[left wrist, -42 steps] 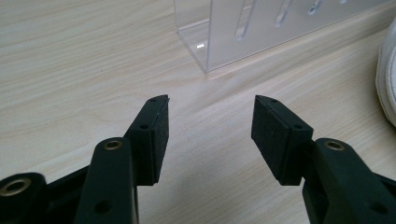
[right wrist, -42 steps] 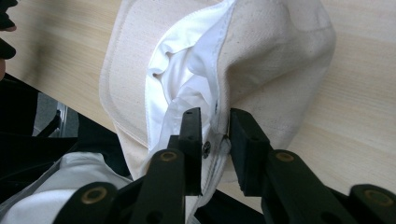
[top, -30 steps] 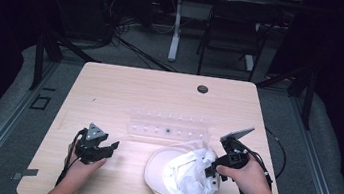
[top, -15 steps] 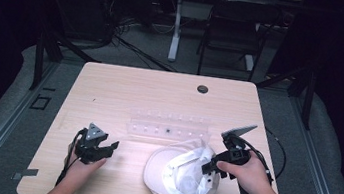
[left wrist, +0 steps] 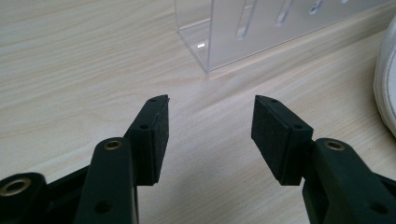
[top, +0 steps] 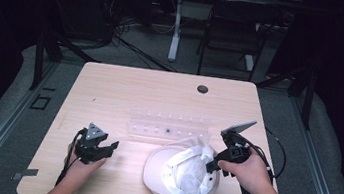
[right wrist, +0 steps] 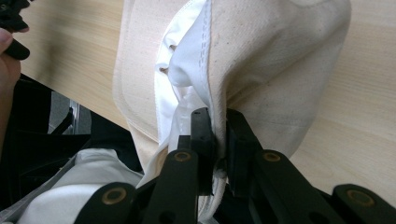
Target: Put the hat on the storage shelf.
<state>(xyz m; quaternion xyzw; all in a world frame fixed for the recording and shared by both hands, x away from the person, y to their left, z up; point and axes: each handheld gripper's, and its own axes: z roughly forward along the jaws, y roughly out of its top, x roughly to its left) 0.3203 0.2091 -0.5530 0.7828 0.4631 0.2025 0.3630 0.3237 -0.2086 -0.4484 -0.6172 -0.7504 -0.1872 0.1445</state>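
My right claw (top: 212,164) stays clamped on the rim of the white cloth cap (top: 184,177), which has slid slightly toward me across the pale wooden counter (top: 126,86). My left claw (top: 105,149) rests open, well apart, so I judge a one-handed drag.

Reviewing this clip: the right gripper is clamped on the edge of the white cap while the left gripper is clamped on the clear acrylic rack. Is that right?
Not quite. The left gripper is open and holds nothing: the left gripper view shows its jaws spread over bare table, short of the clear acrylic rack. The right gripper is indeed shut on the edge of the white cap.
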